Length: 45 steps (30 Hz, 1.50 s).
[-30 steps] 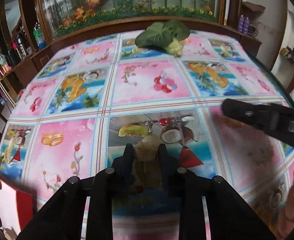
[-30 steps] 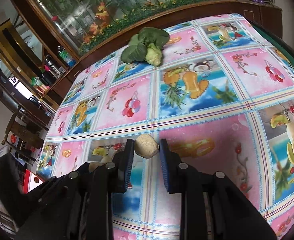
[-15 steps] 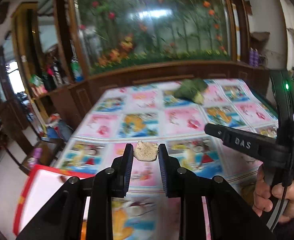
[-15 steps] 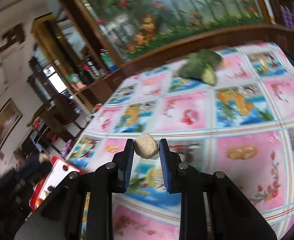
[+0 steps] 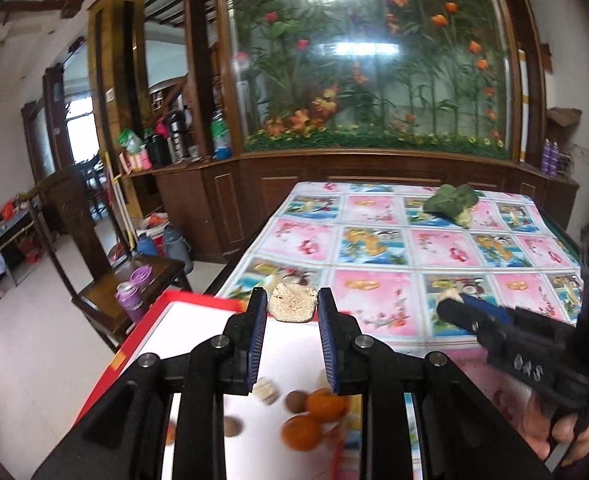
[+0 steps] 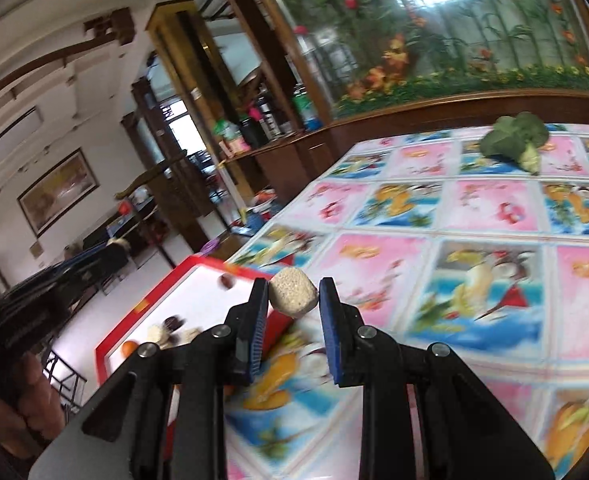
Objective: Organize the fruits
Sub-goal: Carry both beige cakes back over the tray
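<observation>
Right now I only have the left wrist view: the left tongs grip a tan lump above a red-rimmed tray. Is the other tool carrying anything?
Observer: Yes. The right tongs are shut on a tan rough lump of their own.
Operator: Is it over the tray?
Observer: Only just at its edge. In the right wrist view that lump hangs by the red tray rim, and the tablecloth lies under most of the tongs.
Operator: Is there anything at the tray's far corner? My tongs block it.
Observer: One dark round fruit lies near that corner.
</observation>
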Tool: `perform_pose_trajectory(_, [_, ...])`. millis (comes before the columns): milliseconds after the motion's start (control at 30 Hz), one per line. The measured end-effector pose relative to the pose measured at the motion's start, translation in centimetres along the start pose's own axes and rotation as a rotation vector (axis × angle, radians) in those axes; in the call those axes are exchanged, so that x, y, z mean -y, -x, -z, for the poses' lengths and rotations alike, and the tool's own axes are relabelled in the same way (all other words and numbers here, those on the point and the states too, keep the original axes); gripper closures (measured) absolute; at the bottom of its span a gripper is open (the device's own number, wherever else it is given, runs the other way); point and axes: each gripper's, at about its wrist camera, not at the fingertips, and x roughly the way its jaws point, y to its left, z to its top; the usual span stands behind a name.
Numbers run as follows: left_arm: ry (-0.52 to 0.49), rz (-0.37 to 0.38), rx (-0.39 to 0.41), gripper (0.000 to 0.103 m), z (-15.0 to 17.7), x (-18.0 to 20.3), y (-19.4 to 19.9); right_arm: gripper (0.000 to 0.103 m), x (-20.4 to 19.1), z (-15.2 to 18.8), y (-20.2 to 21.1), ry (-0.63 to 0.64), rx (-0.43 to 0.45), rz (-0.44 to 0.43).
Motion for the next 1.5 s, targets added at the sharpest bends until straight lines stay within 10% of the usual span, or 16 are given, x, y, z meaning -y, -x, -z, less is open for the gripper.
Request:
perform_pose_trajectory(567, [0.112, -0.05, -0.042, 0.078, 3.3, -6.4, -0.8, 0.075, -8.2, 3.1, -1.0, 0.128, 0.002, -0.127])
perform_pose_trajectory(1500, [0.099, -0.076, -0.121, 0.078, 5.9, -7.7, -1.9, 0.075, -11.0, 5.6, -2.4, 0.229, -0.085, -0.165])
